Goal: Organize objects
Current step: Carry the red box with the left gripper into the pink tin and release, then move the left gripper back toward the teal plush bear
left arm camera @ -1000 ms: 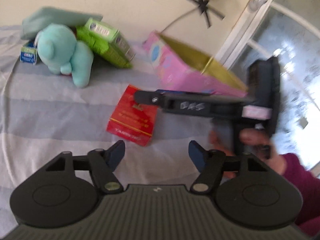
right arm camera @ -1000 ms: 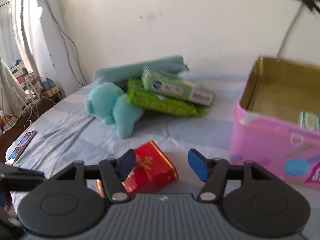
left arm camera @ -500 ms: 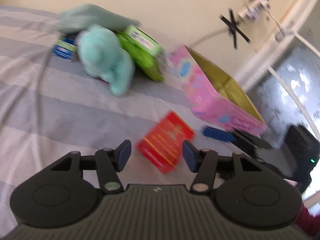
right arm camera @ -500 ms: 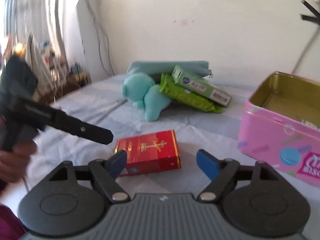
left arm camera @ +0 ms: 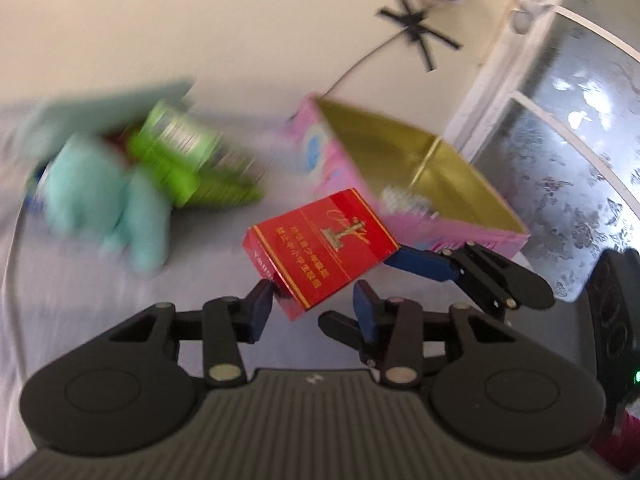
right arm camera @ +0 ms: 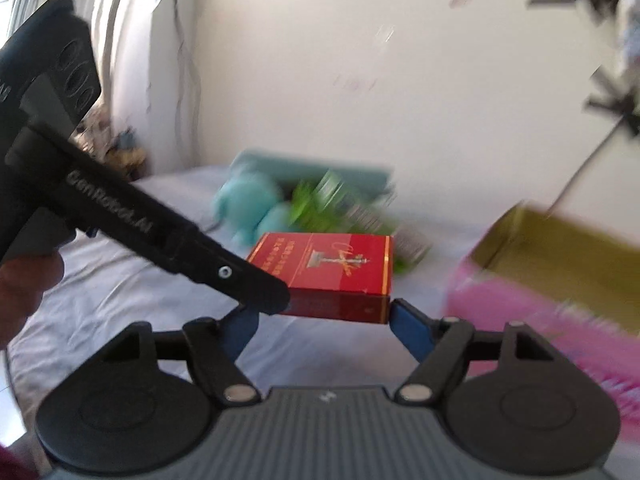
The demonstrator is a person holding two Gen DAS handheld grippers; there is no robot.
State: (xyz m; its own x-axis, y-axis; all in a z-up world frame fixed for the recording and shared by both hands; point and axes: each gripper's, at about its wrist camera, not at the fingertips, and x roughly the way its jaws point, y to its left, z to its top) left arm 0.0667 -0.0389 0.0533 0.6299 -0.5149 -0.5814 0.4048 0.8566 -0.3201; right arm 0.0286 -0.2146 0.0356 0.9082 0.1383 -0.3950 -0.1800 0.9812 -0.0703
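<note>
A red box (left arm camera: 320,248) with gold lettering hangs above the striped bed, tilted, with my left gripper (left arm camera: 314,310) shut on its near end. In the right wrist view the same red box (right arm camera: 332,264) sits between the jaws of my right gripper (right arm camera: 320,324), which are closing. The right pad (right arm camera: 404,324) touches the box's near right corner. The left pad is partly hidden behind the left gripper's black finger (right arm camera: 240,280). A blue fingertip (left arm camera: 420,262) of the right gripper meets the box's right corner. The open pink tin (left arm camera: 328,160) with a gold inside stands just behind.
A teal plush toy (left arm camera: 100,192), green packets (left arm camera: 188,168) and a teal pouch lie blurred at the back left by the wall. The pink tin (right arm camera: 520,308) is at the right. A person's hand (right arm camera: 24,280) grips the left tool. A frosted window (left arm camera: 580,140) is on the right.
The red box lay flat on the bed; now the left gripper has shut on it and raised it. The right gripper has swung in and brought its jaws around the box.
</note>
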